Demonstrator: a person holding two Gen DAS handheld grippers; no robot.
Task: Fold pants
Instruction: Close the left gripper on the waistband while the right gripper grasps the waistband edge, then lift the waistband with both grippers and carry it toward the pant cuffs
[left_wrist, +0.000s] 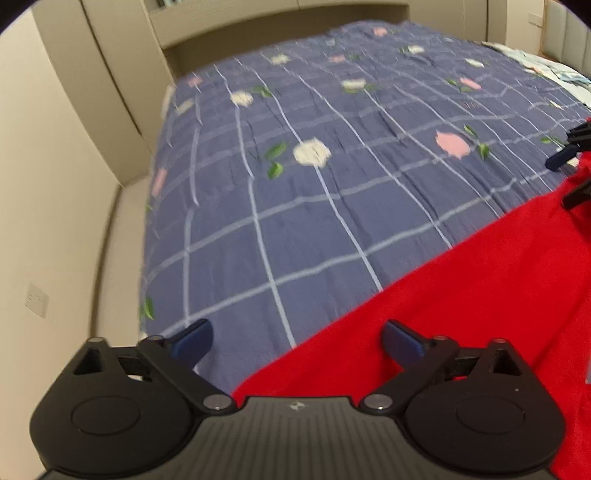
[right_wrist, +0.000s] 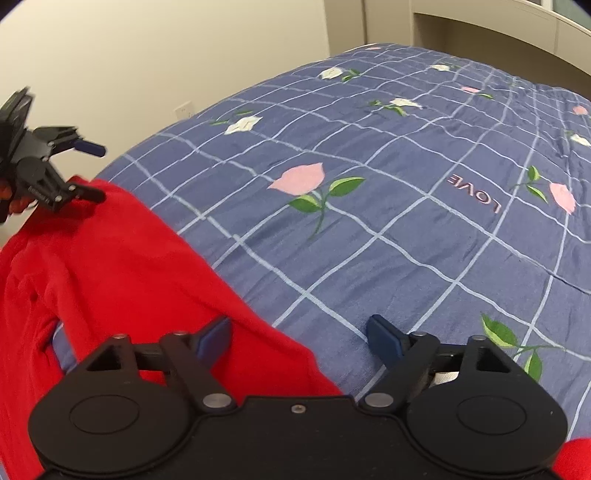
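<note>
Both the left gripper (left_wrist: 297, 338) and right gripper (right_wrist: 301, 334) are hovering wide open, empty, over soft red pants (right_wrist: 122, 258) lying on a checked floral quilt (right_wrist: 406, 221) reading "LOVE" (right_wrist: 474, 192).

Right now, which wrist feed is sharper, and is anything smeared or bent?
Left wrist view: motion blur smears the blue floral bedspread, and the fisheye bows the wall. Right wrist view: sharper, the bedspread's LOVE lettering reads clearly, only the left gripper at the frame edge is blurred above the red pants.
</note>
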